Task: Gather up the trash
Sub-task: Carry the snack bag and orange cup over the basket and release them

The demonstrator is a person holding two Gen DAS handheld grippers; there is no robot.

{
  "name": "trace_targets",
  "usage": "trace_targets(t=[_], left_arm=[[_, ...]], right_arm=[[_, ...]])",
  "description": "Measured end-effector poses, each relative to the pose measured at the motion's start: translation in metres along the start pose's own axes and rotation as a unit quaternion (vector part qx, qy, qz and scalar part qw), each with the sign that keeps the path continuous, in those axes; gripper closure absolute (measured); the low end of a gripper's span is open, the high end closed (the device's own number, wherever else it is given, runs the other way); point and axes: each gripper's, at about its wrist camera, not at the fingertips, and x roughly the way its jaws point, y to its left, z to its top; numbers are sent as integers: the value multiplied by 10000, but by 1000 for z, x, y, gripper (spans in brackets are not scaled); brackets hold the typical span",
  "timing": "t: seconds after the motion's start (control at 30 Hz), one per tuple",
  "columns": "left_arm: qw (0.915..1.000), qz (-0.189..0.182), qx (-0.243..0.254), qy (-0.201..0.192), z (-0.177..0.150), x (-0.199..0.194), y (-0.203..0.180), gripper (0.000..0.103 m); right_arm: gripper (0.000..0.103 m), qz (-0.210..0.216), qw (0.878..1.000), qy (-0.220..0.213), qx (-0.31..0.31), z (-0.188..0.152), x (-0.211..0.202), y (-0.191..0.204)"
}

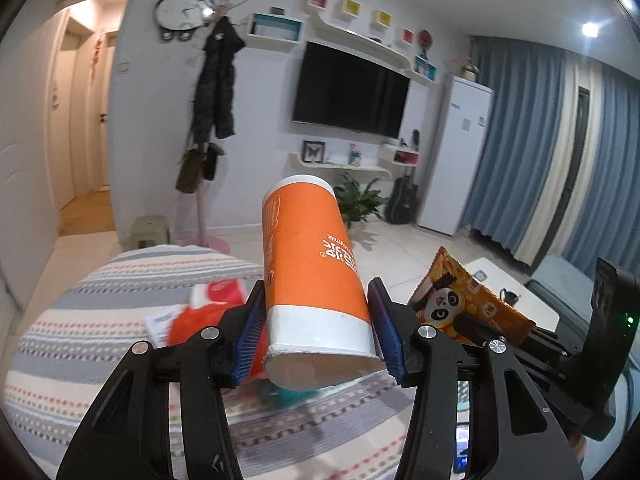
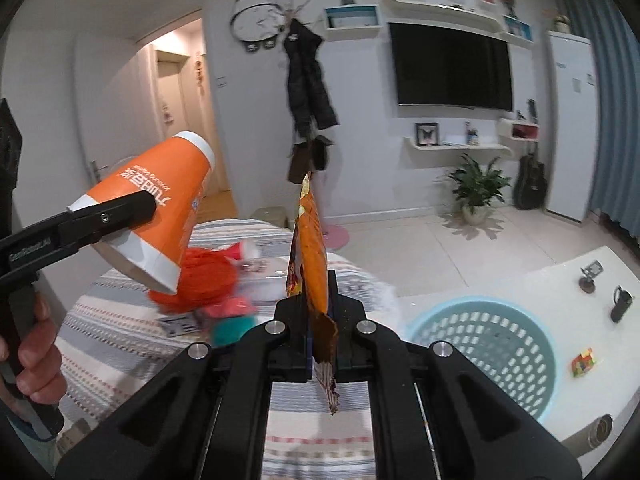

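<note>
My left gripper (image 1: 318, 320) is shut on an orange and white paper cup (image 1: 312, 264), held in the air above the striped bed; the cup also shows at the left of the right wrist view (image 2: 156, 208). My right gripper (image 2: 318, 300) is shut on an orange snack wrapper (image 2: 312, 248) with a panda print, seen edge-on; the wrapper shows at the right of the left wrist view (image 1: 464, 296). More trash lies on the bed: an orange net bag (image 2: 204, 276), a red and white packet (image 1: 218, 294) and a teal item (image 2: 232, 330).
A light blue perforated basket (image 2: 486, 350) stands low right beside the bed. A white table (image 2: 560, 280) behind it holds small items and a candy wrapper (image 2: 583, 361). The striped bed (image 1: 100, 320) lies below. A coat rack, stool, plant, guitar and fridge stand along the far wall.
</note>
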Motion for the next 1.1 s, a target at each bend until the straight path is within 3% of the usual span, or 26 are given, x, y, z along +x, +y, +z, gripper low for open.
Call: trace_targets(t=[0.4, 0.77, 1.1], left_arm=[[9964, -389, 528, 542, -14, 80, -70, 53], [9861, -671, 613, 1391, -57, 165, -93, 53], [9728, -1105, 616, 1943, -80, 196, -103, 47]], right_arm=[[99, -724, 9921, 565, 856, -32, 26, -100], [99, -1108, 9779, 1179, 1323, -71, 60, -147], [98, -1203, 9617, 1679, 1801, -104, 78, -178]])
